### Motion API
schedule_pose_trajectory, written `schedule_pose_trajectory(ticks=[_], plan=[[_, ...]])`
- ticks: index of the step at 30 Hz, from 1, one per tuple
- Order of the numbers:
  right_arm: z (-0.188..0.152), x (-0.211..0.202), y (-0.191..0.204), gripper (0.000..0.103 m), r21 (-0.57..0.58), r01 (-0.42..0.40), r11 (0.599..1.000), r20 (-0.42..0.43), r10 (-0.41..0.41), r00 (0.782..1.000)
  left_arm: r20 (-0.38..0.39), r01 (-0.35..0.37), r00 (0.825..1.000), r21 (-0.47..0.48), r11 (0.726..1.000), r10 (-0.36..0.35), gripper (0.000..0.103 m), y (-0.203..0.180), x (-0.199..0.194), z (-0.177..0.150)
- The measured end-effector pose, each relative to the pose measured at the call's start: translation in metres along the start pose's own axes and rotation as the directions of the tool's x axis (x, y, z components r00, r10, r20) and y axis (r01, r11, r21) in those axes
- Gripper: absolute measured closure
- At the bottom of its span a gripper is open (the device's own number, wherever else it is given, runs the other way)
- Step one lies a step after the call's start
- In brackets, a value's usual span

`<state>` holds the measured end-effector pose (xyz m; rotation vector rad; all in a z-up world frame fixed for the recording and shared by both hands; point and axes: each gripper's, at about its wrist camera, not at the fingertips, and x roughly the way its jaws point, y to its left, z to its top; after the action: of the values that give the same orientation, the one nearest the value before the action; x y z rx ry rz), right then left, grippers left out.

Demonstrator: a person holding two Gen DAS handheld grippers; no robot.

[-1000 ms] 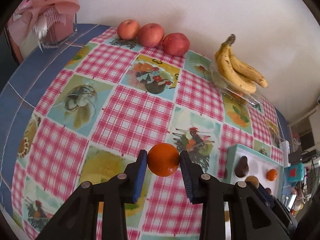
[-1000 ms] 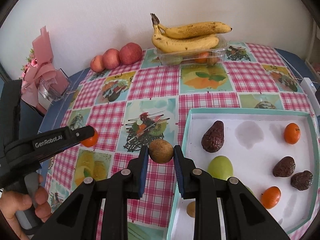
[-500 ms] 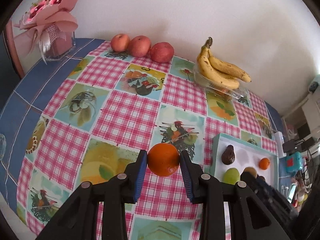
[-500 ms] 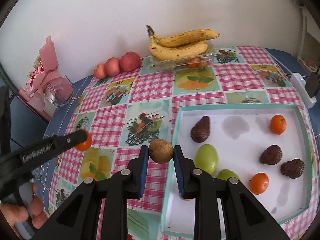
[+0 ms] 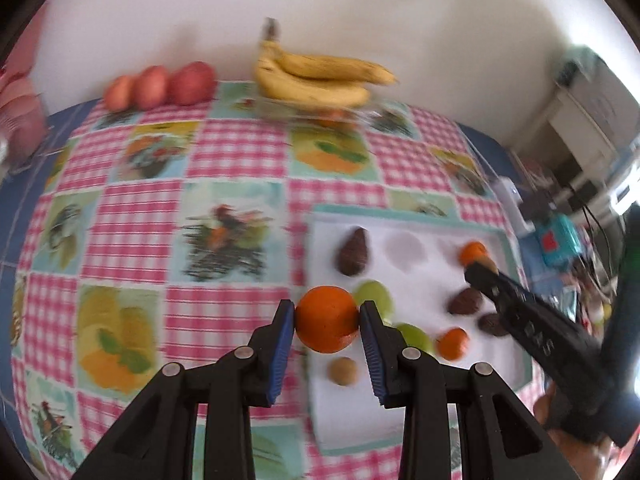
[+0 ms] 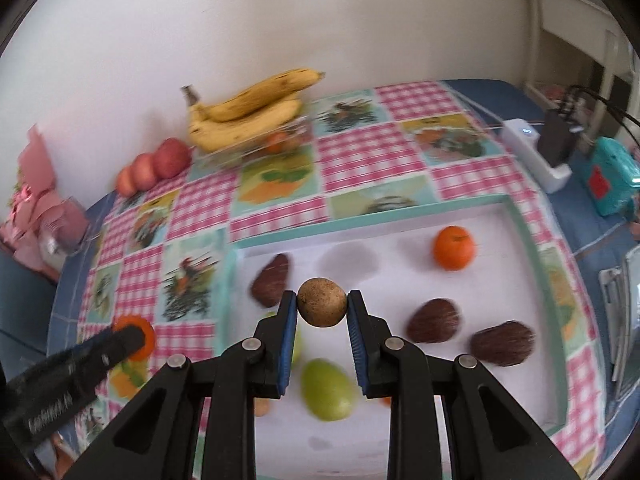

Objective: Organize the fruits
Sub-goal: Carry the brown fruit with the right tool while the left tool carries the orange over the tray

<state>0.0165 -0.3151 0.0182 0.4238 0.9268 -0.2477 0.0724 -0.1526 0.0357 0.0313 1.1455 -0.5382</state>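
Two fruits are in hand. The left gripper (image 5: 327, 322) has its jaws clamped on an orange (image 5: 326, 318); the right gripper (image 6: 322, 308) has its jaws clamped on a small brown fruit (image 6: 322, 301). Both fruits are round, so neither has a long axis or a heading. The tray (image 6: 520, 220) lies on the desk (image 5: 132, 240). From the left jaws it spreads toward 3 o'clock, with the orange at its near-left edge. The right jaws are nearer, already above it; an empty hollow (image 6: 350, 262) sits just beyond at 12 o'clock.
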Motion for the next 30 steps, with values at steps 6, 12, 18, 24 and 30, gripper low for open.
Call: schedule_pose_trajectory(ticks=[6,12,18,24,30], plan=[[0.005,-0.004,-0.038,0.077,0.060,0.051,0.997,0.005,-0.052,0.999,-0.040,0.008,0.999,0.063,0.998,-0.006,0.067,-0.027,0.012,-0.008],[0.005,-0.008,-0.061,0.077,0.109,0.072,0.991,-0.001,-0.072,0.997,-0.084,0.019,0.996,0.091,0.996,-0.011,0.067,-0.040,0.022,-0.021],[0.003,-0.002,-0.080,0.077,0.138,0.111,0.984,-0.024,-0.109,0.994,-0.157,0.031,0.987,0.115,0.993,-0.013,0.067,-0.053,0.038,-0.041],[-0.002,0.016,-0.095,0.077,0.153,0.118,0.981,-0.030,-0.115,0.993,-0.191,0.009,0.981,0.143,0.990,0.019,0.067,-0.059,0.045,-0.052],[-0.003,0.026,-0.099,0.077,0.142,0.158,0.977,-0.041,-0.153,0.987,-0.226,-0.011,0.973,0.139,0.990,0.042,0.067,-0.055,0.058,-0.056]])
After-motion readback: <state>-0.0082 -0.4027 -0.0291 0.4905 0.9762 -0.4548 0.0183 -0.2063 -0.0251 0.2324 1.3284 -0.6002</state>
